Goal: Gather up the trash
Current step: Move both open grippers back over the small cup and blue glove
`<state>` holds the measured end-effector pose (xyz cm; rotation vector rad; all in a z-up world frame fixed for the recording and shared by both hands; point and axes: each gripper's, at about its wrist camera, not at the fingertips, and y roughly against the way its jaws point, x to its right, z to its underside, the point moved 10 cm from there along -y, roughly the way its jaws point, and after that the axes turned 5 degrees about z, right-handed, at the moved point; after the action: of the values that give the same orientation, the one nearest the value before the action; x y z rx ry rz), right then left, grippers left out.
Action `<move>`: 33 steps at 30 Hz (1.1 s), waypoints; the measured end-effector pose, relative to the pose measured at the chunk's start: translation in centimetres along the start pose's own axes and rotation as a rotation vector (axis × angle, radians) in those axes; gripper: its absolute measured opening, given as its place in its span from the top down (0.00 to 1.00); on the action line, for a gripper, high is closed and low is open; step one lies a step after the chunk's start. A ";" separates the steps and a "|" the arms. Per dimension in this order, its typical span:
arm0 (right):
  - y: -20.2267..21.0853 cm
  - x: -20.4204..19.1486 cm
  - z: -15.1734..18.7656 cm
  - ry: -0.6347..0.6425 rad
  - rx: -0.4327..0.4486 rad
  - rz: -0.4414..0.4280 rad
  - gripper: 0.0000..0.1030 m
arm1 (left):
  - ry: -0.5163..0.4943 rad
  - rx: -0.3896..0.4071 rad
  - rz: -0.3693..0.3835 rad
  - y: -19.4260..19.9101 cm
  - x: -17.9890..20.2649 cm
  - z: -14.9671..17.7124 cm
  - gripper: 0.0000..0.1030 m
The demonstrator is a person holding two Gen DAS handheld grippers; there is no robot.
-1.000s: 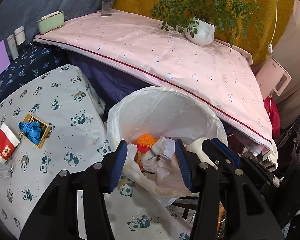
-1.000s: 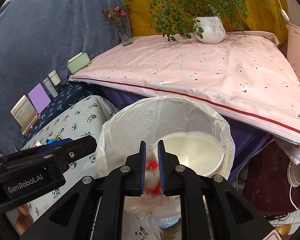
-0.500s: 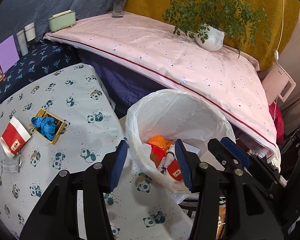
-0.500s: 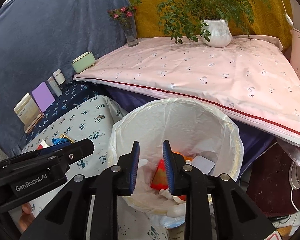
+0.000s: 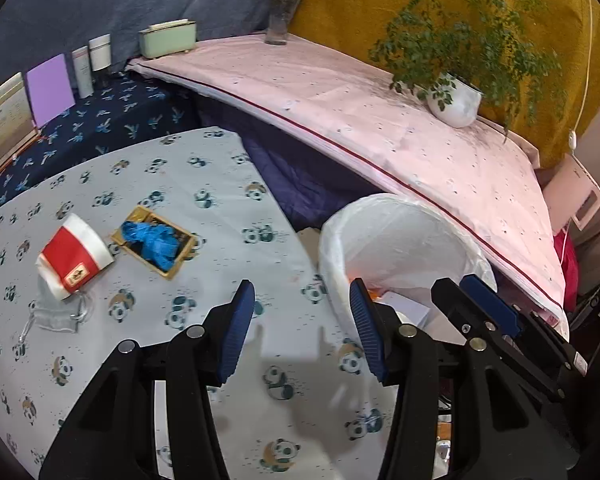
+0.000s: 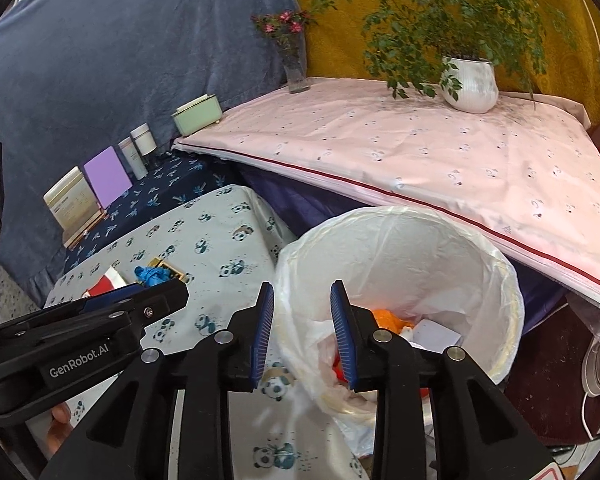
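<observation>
A trash bin lined with a white bag (image 6: 496,280) (image 5: 400,224) stands beside the panda-print table (image 5: 228,184); orange, red and white trash (image 6: 392,320) lies inside. On the table lie a red-and-white packet (image 5: 74,258), a blue crumpled glove (image 5: 152,240) on a gold-edged tray, and a small clear pouch (image 5: 56,316). My left gripper (image 5: 302,320) is open over the table edge beside the bin, nothing between its pads. My right gripper (image 6: 302,334) hovers at the bin's near rim, jaws opening and empty; its fingers also show in the left wrist view (image 5: 480,312).
A pink-sheeted surface (image 6: 420,148) with a potted plant (image 6: 468,84), a flower vase (image 6: 296,72) and a green box (image 6: 196,114) lies behind the bin. Cards and small bottles (image 5: 48,88) stand on the dark blue cloth at the far left.
Both grippers have drawn back from the bin toward the table. The right jaws, nearly closed before, have spread apart. Trash that sat between the left gripper's pads now lies in the bin.
</observation>
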<state>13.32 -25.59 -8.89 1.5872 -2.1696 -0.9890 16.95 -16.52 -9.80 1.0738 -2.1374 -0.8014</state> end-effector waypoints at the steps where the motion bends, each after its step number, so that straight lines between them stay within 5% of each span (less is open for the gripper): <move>1: 0.0 -0.4 0.0 0.004 0.000 -0.003 0.66 | 0.007 0.003 -0.009 0.2 -0.7 0.0 0.54; 22: -2.9 -12.8 2.5 0.160 -0.075 -0.116 0.65 | 0.196 0.021 -0.207 3.5 -16.7 2.4 0.48; 33: -6.7 -17.1 3.5 0.214 -0.130 -0.151 0.65 | 0.323 0.002 -0.240 3.1 -22.8 3.0 0.48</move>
<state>22.33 -9.76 -13.02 1.7275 -1.8305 -0.9339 24.36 4.85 -15.09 1.3769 -1.7625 -0.6782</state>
